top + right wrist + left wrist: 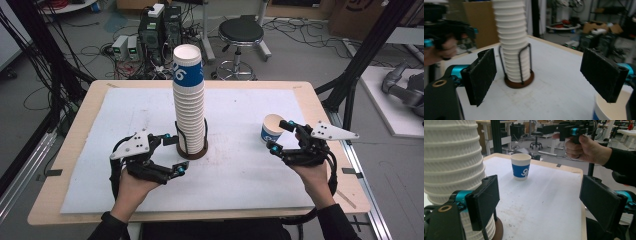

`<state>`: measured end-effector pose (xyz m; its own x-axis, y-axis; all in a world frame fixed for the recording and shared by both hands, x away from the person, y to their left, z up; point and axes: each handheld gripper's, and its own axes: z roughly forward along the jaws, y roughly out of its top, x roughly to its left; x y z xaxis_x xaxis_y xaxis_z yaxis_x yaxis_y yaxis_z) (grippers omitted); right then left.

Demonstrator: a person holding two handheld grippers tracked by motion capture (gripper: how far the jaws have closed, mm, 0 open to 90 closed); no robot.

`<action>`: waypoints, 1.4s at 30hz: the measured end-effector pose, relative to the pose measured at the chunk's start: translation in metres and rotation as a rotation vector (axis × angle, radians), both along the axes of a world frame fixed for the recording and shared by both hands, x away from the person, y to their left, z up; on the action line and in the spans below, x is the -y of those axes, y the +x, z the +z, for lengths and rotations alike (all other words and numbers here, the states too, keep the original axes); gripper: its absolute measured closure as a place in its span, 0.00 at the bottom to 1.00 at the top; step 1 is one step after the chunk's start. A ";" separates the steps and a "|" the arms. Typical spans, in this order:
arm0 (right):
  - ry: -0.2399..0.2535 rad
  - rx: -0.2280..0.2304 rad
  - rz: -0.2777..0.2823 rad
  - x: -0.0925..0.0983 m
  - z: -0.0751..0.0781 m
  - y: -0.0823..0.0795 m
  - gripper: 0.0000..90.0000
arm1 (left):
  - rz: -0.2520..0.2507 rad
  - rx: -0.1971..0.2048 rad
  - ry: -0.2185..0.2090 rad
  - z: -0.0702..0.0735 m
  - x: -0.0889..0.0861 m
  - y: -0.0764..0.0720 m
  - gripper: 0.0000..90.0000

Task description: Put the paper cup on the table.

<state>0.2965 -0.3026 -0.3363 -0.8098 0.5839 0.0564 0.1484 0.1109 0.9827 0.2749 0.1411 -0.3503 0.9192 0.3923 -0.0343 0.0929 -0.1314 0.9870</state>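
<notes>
A tall stack of white paper cups, the top one banded blue, stands in a wire holder with a brown base at mid-table. In the left gripper view the stack rises just beyond the left jaw. My left gripper is open beside the holder's base, with nothing between its jaws. A single blue-and-white cup stands upright on the right. My right gripper hovers open just beside and above it. That cup's rim shows under the right jaw in the right gripper view, and the pads are off it.
A white mat covers most of the wooden table. Beyond the far edge are a black stool, computer boxes and floor cables. Black frame posts stand at the right.
</notes>
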 end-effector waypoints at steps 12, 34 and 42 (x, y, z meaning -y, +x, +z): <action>-0.002 0.072 0.099 -0.017 0.023 -0.018 0.16 | -0.080 0.044 -0.004 0.028 0.016 -0.004 0.18; -0.028 0.099 0.120 -0.022 0.027 -0.024 0.16 | -0.091 0.044 -0.021 0.036 0.017 -0.002 0.18; -0.042 0.100 0.118 -0.023 0.026 -0.024 0.16 | -0.089 0.039 -0.016 0.034 0.016 -0.001 0.18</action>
<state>0.2722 -0.2792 -0.3104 -0.8733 0.4845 -0.0505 0.0335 0.1632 0.9860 0.2740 0.1252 -0.3165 0.9510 0.3091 -0.0037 0.0434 -0.1217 0.9916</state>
